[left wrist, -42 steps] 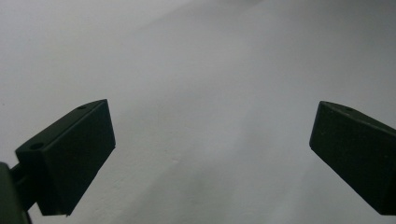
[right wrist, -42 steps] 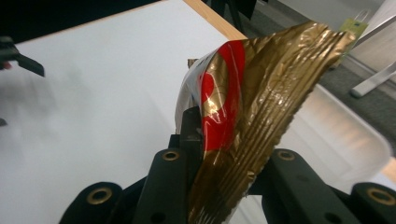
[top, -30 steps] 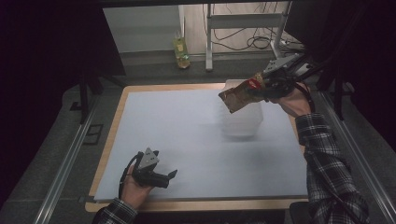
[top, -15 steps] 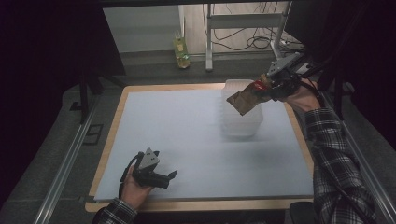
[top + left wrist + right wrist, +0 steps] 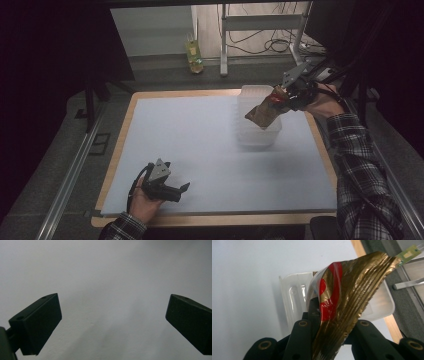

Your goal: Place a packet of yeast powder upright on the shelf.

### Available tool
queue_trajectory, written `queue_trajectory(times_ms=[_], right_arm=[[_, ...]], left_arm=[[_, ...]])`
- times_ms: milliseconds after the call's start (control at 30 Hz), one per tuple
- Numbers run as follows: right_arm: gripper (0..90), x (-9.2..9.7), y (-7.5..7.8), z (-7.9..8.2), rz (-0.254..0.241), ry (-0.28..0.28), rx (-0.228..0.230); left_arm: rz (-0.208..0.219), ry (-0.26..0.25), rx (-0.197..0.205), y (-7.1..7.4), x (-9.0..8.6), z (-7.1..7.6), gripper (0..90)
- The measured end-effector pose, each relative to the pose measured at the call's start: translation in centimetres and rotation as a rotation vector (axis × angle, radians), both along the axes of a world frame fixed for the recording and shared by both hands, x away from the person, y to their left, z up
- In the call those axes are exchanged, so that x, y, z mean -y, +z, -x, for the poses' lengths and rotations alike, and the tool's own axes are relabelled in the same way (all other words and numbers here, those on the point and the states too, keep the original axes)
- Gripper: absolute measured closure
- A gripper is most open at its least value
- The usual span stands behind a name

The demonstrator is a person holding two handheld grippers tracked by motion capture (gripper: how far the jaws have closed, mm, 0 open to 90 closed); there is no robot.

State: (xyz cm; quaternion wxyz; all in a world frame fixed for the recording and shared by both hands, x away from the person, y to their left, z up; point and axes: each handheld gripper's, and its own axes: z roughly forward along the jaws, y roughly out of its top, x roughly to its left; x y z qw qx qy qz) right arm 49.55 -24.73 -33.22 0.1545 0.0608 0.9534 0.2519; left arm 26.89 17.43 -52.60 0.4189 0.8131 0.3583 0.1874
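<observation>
A gold and red foil packet (image 5: 263,113) (image 5: 347,297) hangs over a clear plastic bin (image 5: 251,96) (image 5: 292,293) at the back right of the white mat. My right gripper (image 5: 276,97) (image 5: 329,327) is shut on the packet's near end, holding it tilted above the bin's opening. My left gripper (image 5: 181,190) rests low near the mat's front left edge. Its jaws stand wide apart in the left gripper view, with only bare mat between the fingers (image 5: 40,322).
The white mat (image 5: 190,135) lies on a wooden table (image 5: 116,140) with a metal rail along the left. A yellow-green bottle (image 5: 193,52) stands on the floor beyond the table. Cables and a white frame sit at the back.
My right gripper has carried the packet down and leftward, from above the bin's right side to over its opening. The left gripper has stayed where it was.
</observation>
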Motion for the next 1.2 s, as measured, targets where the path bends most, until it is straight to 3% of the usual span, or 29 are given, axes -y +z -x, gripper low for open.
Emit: queue_trajectory(times_ms=[267, 400, 600, 1000, 1200], right_arm=[[75.9, -1.0, -0.6, -0.5, 0.044, 0.037, -0.013], [75.9, -2.1, -1.1, -1.1, 0.12, 0.037, -0.04], [75.8, -3.2, -2.0, -1.9, 0.167, 0.043, -0.067], [75.2, -4.4, -3.8, -2.8, 0.169, 0.021, -0.103], [74.1, -4.9, -4.2, -2.8, 0.136, 0.008, -0.105]], left_arm=[[-0.004, -0.004, -0.004, 0.0, 0.1, 0.0, 0.6], [-0.003, -0.002, -0.001, 0.0, 0.0, 0.0, 0.6], [-0.001, -0.001, 0.003, 0.0, 0.0, 0.0, 0.5], [0.002, -0.004, 0.0, -0.1, 0.0, 0.0, 0.5], [0.003, -0.006, -0.005, -0.1, 0.0, 0.0, 0.5]])
